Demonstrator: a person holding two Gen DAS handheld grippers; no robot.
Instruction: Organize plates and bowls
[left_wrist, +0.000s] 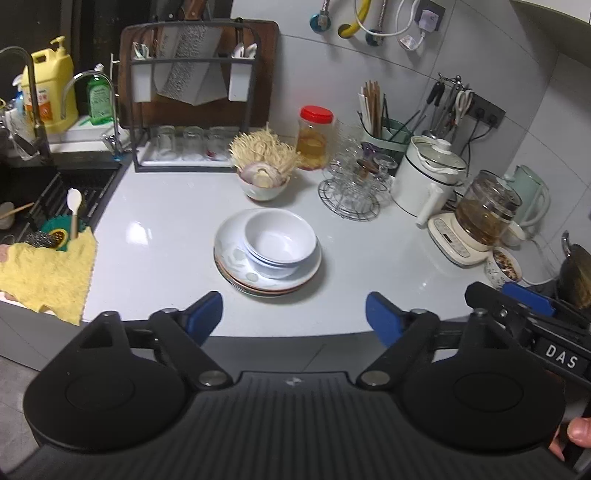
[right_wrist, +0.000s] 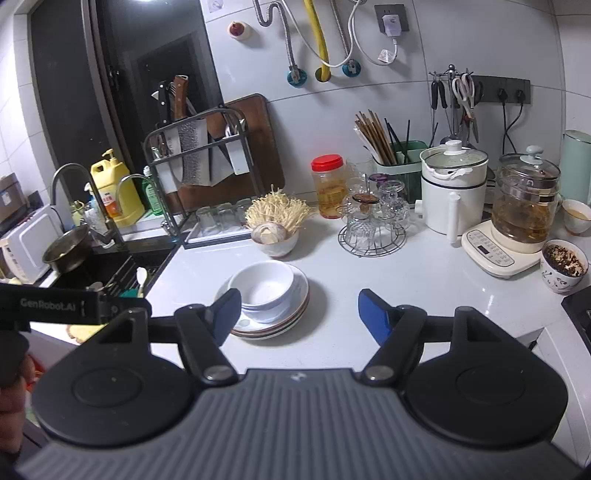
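White stone-look counter (left_wrist: 155, 236), one, carrying the whole lot. Item: one stack of crockery, set near the middle of the counter and closer to its front edge than its back, apparently gathered there so that everything nests in one pile. Plates (left_wrist: 236, 258), at least three judging by the rims showing at the stack's side, the exact count hidden by the overlap; the top one is white with a pale leaf pattern, and a brown-edged one lies lower. White bowls (left_wrist: 280, 240), nested on the plates toward their right side, two or perhaps three by the rims; none is tilted. Left claw (left_wrist: 293, 319), one, blue pads wide apart, nothing between them, hovering over the front edge and aimed at the stack. Right claw (right_wrist: 299, 315), one, likewise spread and empty; in its own view the left pad overlaps the stack's near rim, contact not discernible. Separate item: one bowl of enoki mushrooms (left_wrist: 263, 173) behind the stack, full and probably not part of the sorting. Sink (left_wrist: 48, 199), one, at the counter's left end.
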